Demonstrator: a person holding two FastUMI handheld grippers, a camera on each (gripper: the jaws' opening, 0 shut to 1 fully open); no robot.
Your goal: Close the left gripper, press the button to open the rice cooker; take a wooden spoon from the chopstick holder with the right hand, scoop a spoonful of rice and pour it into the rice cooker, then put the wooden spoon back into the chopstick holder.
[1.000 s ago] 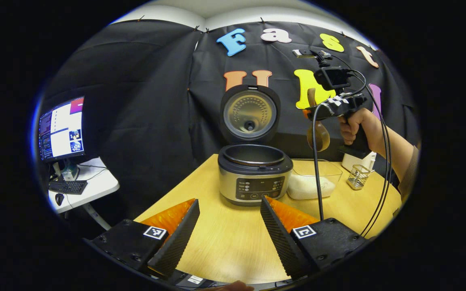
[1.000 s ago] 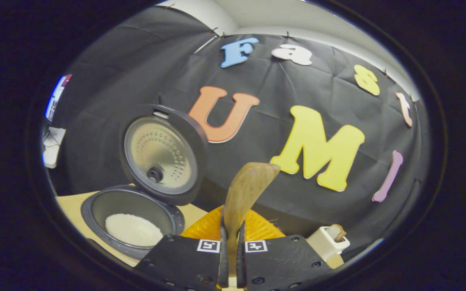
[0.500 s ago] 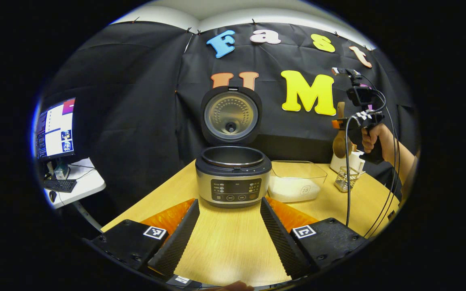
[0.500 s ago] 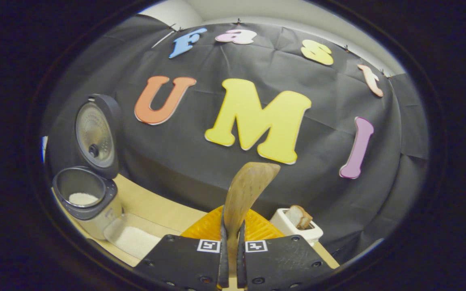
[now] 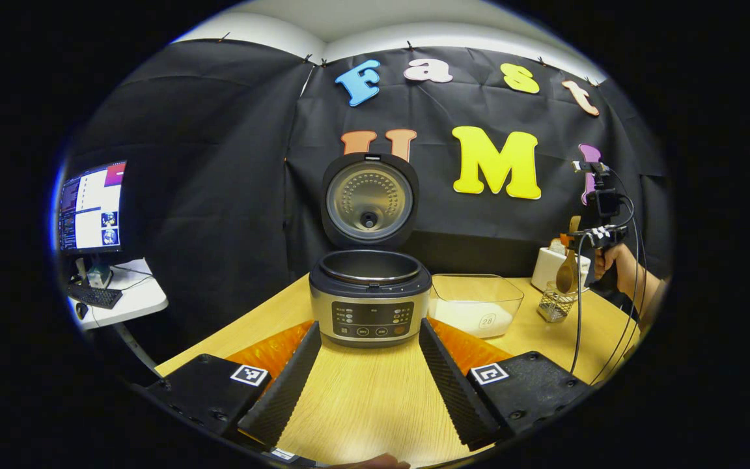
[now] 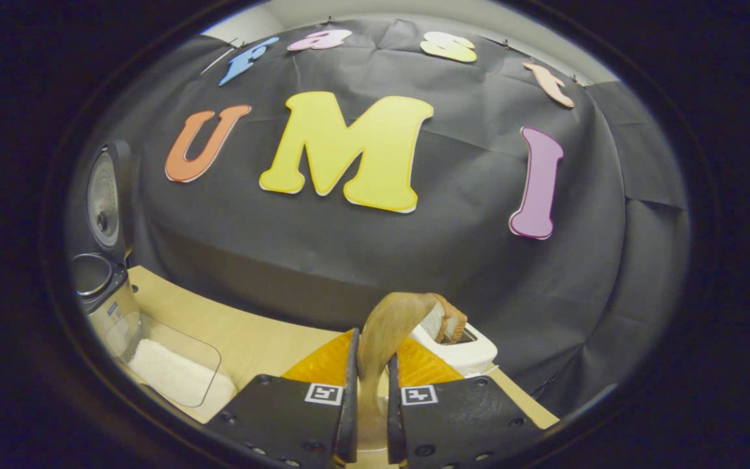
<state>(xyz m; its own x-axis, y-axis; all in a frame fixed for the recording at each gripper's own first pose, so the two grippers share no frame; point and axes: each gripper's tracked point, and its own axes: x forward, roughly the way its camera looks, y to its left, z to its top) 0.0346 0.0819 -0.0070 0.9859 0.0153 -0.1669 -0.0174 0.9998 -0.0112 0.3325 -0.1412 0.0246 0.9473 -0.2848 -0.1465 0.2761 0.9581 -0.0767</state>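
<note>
With the rice cooker (image 5: 370, 286) standing lid-up on the pale wood-grain worktop (image 5: 362, 404), the right claw (image 6: 368, 417) is clamped on the wooden spoon (image 6: 391, 326), both fingers pinching the flat handle, the bowl pointing forward past them; seen from the left gripper view, that spoon (image 5: 566, 273) hangs bowl-down just above the wire-mesh chopstick holder (image 5: 552, 305), the hand (image 5: 609, 260) gripping the tool behind it; the left claw (image 5: 368, 384) rests low at the near edge of the worktop, its ribbed fingers spread wide and holding nothing; the spoon looks light, stiff and smooth, carved from one piece, likely to swivel if pinched near its end, so a hold on the flat of the handle suits it best; the cooker is a squat drum with a brushed-metal band, dark rim and a dimpled metal inner lid; beside it sits a clear, thin-walled plastic tub (image 5: 476, 303) with white rice heaped in its bottom; the holder, an open lattice, seems light enough to tip if the spoon strikes its rim.
</note>
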